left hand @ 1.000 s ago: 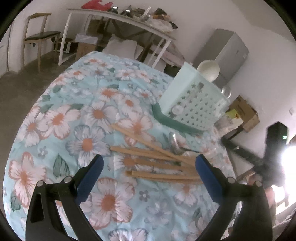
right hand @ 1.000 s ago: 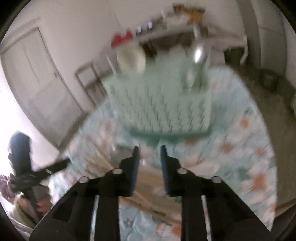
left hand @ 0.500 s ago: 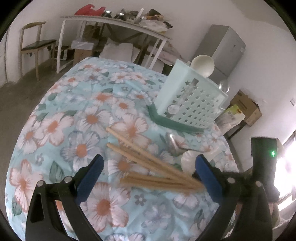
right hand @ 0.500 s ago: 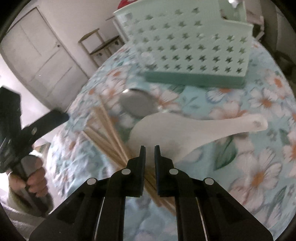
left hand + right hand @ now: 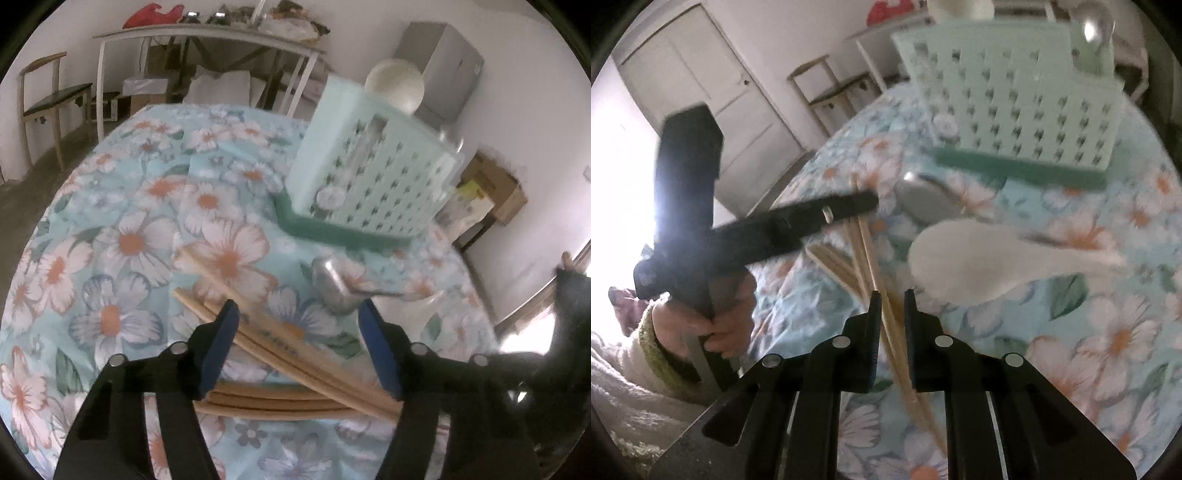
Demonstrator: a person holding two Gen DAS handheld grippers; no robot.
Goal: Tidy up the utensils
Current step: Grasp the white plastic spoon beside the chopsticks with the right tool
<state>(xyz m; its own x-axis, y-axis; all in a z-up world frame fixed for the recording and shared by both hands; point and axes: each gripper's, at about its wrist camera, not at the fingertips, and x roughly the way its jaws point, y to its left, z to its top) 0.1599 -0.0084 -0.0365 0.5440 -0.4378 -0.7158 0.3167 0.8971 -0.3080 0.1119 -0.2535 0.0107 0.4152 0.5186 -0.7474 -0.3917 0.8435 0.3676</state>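
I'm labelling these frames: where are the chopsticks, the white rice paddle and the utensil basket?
chopsticks (image 5: pixel 280 338): left wrist view, mid-length of the bundle between the tongs.
white rice paddle (image 5: pixel 964 258): right wrist view, centre of its blade.
utensil basket (image 5: pixel 1015 110): right wrist view, perforated front wall.

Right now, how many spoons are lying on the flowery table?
2. A metal spoon lies just in front of the mint basket. A white spoon lies beside it, nearer the right gripper. More spoons stand inside the basket, partly hidden.
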